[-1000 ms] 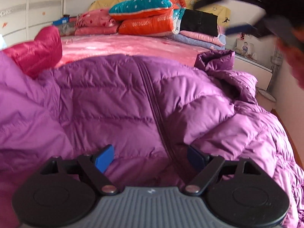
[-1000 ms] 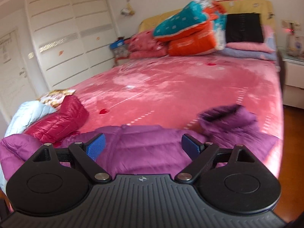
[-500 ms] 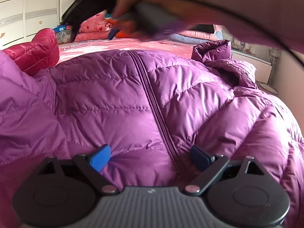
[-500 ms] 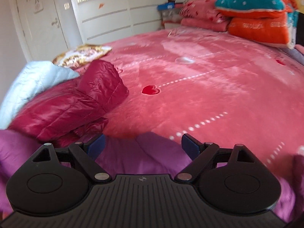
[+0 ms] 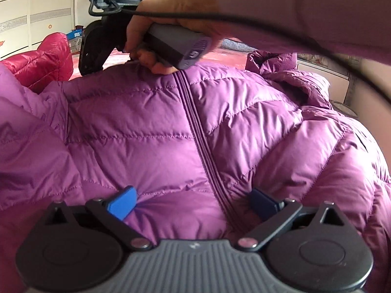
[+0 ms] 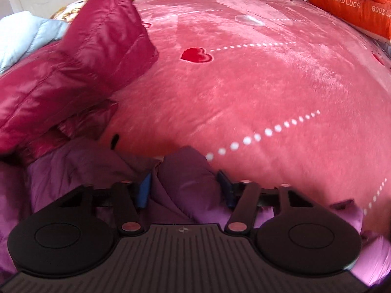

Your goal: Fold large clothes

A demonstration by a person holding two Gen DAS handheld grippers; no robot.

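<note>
The left gripper [image 5: 193, 204] is opening wide, its blue pads resting on the purple jacket [image 5: 151, 131]. The right gripper [image 6: 186, 188] is closing around a puffy fold of that jacket, at the near edge of the pink bed [image 6: 268, 78]. A red jacket [image 6: 80, 68] lies beside it.

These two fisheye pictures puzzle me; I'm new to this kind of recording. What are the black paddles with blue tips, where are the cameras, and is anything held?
A person holds a hand-operated gripper in each hand; each carries a camera looking along its blue fingers. The left gripper rests on a purple down jacket with its jaws opening wide. Across that view the person's hand works the other tool. The right gripper is closing around a bunched fold of the jacket's far edge. Beyond lie a red jacket and the pink bed cover.
</note>
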